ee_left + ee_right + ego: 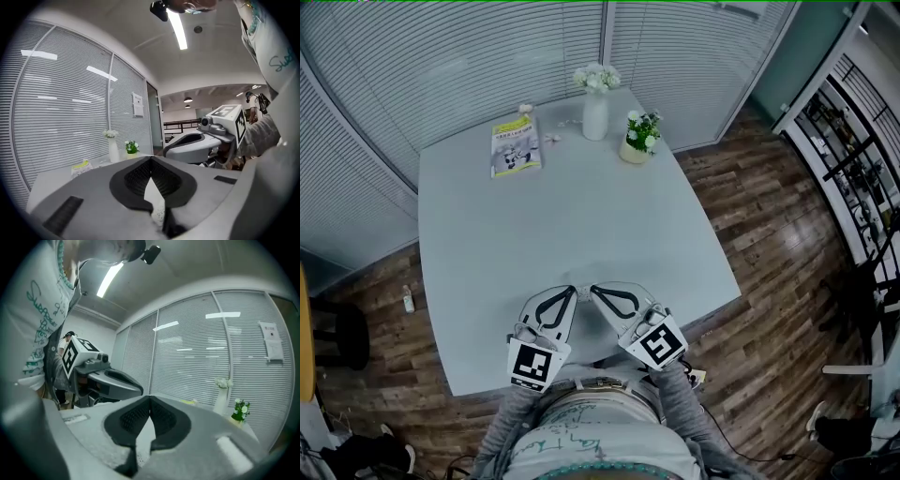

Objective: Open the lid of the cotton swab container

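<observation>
Cotton swab container not certain: likely small pale item (pixel 525 108) at tabletop far edge, just behind booklet (pixel 516 147). Left gripper (pixel 573 291) at near edge, jaws pressed together, empty, marginally nearer it. Right gripper (pixel 594 291) alongside, same (whole tabletop between).

Two tongs (pixel 573 290) (pixel 593 289), one vase (pixel 595 114), one plant (pixel 642 130), one booklet (pixel 516 148).

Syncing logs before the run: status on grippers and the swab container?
Left gripper shut, empty. Right gripper shut, empty. Swab container not identifiable; booklet, vase, potted plant at far end of table. Nothing in the way.
</observation>
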Demonstrator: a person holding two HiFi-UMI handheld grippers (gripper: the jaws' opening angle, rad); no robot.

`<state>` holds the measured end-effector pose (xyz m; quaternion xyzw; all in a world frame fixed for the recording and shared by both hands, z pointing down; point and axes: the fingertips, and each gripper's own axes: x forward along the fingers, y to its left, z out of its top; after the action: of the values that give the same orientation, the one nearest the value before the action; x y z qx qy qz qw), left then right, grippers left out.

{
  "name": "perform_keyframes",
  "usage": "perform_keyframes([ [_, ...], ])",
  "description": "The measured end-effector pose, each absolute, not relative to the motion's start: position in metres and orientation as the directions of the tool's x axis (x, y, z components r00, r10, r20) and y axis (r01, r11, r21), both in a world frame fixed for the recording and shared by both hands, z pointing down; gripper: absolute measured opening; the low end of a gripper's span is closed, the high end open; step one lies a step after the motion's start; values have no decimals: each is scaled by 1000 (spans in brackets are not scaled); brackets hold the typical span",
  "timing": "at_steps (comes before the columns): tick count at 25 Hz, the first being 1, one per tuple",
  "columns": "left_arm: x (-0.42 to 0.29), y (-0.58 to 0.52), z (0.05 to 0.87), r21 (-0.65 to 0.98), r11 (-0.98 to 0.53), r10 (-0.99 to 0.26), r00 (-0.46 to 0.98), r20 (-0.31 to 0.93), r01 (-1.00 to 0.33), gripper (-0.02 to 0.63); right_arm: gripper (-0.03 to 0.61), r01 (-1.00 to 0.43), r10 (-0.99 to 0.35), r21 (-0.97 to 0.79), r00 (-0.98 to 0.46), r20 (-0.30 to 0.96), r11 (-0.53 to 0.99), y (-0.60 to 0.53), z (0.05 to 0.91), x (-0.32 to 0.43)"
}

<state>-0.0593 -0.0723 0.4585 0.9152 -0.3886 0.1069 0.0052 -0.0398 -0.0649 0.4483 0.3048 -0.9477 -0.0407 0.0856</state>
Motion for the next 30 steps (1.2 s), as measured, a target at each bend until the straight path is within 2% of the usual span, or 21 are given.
perform_keyframes([
  [11,-57,-74,419,-99,-658,-753,652,87,-747,-2,2,-620,-629,120,-775,60,775,-65,417,-45],
  [30,-59,-71,417,-119,-647,-762,642,81,-753,-2,2,-610,-621,130,-781,70,782,-62,413,-50],
])
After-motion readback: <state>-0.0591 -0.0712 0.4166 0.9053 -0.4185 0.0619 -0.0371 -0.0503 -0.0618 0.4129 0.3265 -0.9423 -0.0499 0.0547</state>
